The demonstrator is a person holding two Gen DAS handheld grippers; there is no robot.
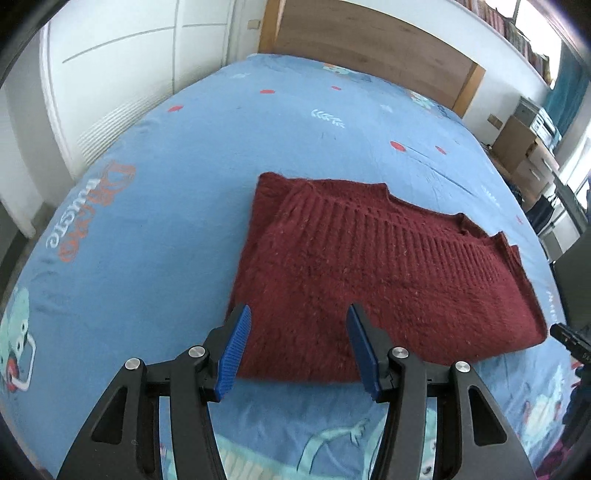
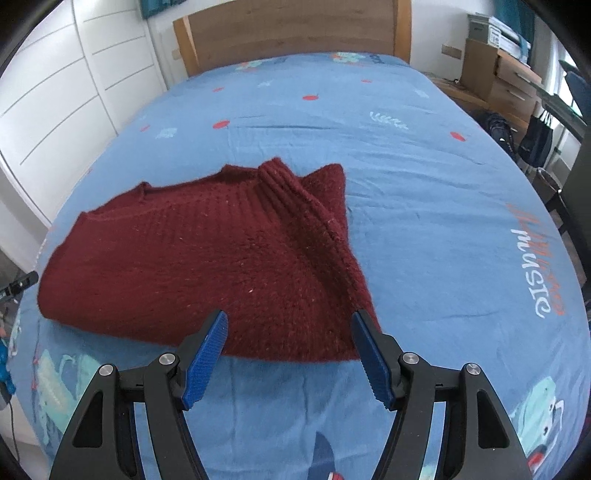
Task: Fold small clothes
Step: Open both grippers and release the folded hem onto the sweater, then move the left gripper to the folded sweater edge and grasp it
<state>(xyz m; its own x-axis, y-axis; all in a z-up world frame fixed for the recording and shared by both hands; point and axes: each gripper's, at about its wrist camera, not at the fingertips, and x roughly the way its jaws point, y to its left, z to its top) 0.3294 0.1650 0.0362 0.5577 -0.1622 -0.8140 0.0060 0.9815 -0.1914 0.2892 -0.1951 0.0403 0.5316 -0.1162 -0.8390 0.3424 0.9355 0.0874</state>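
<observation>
A dark red knitted sweater (image 1: 369, 258) lies folded into a rough rectangle on the blue patterned bed sheet (image 1: 166, 177), its ribbed band running across the far side. My left gripper (image 1: 299, 314) is open over the sweater's near left edge, its blue pads apart with nothing pinched between them. In the right wrist view the same sweater (image 2: 207, 258) shows a raised ribbed fold along its right side. My right gripper (image 2: 289, 317) is open over the near right edge and grips nothing. Whether the fingertips touch the knit I cannot tell.
The bed sheet (image 2: 424, 184) stretches wide around the sweater. A wooden headboard (image 2: 295, 33) stands at the far end, white wardrobe doors (image 2: 55, 92) on the left, cardboard boxes and drawers (image 2: 491, 70) on the right. A black device tip (image 1: 569, 336) shows at the right edge.
</observation>
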